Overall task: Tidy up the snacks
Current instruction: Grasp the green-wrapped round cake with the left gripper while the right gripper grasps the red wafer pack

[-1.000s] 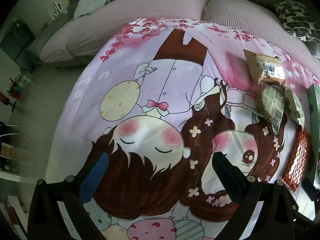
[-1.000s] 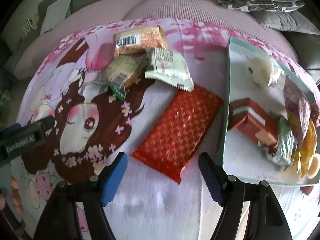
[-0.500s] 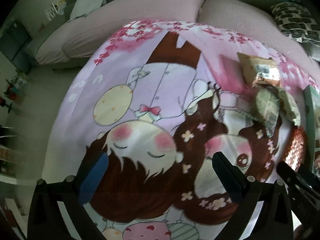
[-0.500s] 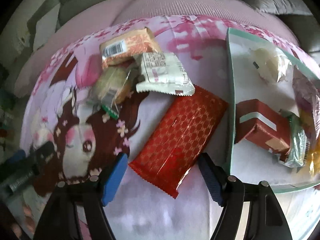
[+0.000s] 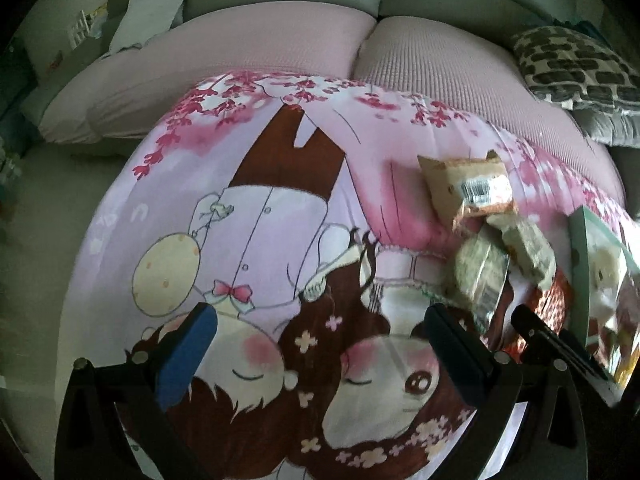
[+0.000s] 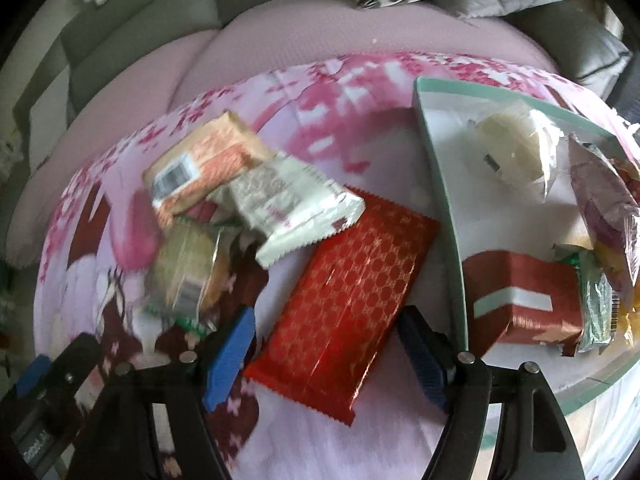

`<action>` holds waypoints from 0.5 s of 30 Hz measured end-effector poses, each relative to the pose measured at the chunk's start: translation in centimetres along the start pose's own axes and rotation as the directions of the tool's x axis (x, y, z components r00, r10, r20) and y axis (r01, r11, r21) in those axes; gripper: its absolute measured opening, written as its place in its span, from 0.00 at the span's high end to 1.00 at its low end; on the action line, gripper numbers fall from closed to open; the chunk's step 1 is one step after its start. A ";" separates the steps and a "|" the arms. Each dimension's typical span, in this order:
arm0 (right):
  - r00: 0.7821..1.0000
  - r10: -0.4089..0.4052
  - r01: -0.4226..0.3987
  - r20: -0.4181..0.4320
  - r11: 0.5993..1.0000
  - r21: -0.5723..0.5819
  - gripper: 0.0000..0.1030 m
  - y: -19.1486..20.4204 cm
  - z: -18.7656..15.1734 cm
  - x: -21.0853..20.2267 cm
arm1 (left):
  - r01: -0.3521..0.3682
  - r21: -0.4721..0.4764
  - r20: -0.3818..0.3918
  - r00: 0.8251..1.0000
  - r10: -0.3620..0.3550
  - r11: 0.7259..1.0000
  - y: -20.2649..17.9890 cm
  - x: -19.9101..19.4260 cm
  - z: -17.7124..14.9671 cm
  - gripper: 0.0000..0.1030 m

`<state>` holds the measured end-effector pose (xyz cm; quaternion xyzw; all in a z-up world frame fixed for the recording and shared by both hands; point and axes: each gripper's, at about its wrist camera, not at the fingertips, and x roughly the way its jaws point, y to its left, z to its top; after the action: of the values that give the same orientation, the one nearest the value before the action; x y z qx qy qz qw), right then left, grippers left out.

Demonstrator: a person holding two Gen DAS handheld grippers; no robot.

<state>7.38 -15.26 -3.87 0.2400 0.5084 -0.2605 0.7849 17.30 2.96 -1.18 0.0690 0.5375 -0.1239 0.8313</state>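
A red foil packet lies flat on the cartoon-print cloth. My right gripper is open and straddles its near end, blue pads beside its long edges. Behind it lie a white packet, an orange packet with a barcode and a round biscuit in clear wrap. The green-rimmed tray to the right holds a brown box, a round pastry and other packets. My left gripper hangs open over bare cloth, left of the pile.
Pink sofa cushions curve round the far side of the cloth. A black-and-white patterned pillow and a grey pillow lie at the back right. The cloth drops off at the left towards the floor.
My right gripper has rolled and closed in on the red packet, which now lies between its fingers. My left gripper has drifted right towards the snack pile, and the right gripper has come into its view.
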 end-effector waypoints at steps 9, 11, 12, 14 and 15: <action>0.997 -0.059 0.060 0.053 0.998 -0.007 0.39 -0.2 0.7 -0.2 | 0.093 0.126 -0.024 0.996 -0.090 0.988 -3.5 1.2 2.1 0.00; 0.995 -0.074 0.076 0.063 0.996 -0.038 0.40 0.3 0.6 0.0 | 0.119 0.143 -0.049 0.992 -0.113 0.983 -4.4 1.6 2.3 0.00; 0.995 -0.079 0.083 0.068 0.995 -0.054 0.41 0.5 0.6 0.1 | 0.131 0.154 -0.057 0.991 -0.124 0.979 -4.8 1.8 2.4 0.00; 0.993 -0.082 0.089 0.081 0.992 -0.086 0.43 0.5 0.2 0.0 | 0.171 0.182 -0.079 0.984 -0.159 0.968 -6.1 2.2 2.5 0.00; 0.993 -0.082 0.090 0.084 0.991 -0.097 0.43 0.5 0.1 -0.1 | 0.194 0.192 -0.095 0.979 -0.178 0.962 -6.8 2.5 2.5 0.00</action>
<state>7.72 -14.90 -3.69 0.1675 0.4989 -0.2778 0.8037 18.60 -4.48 -2.30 0.1063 0.5579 -0.2521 0.7835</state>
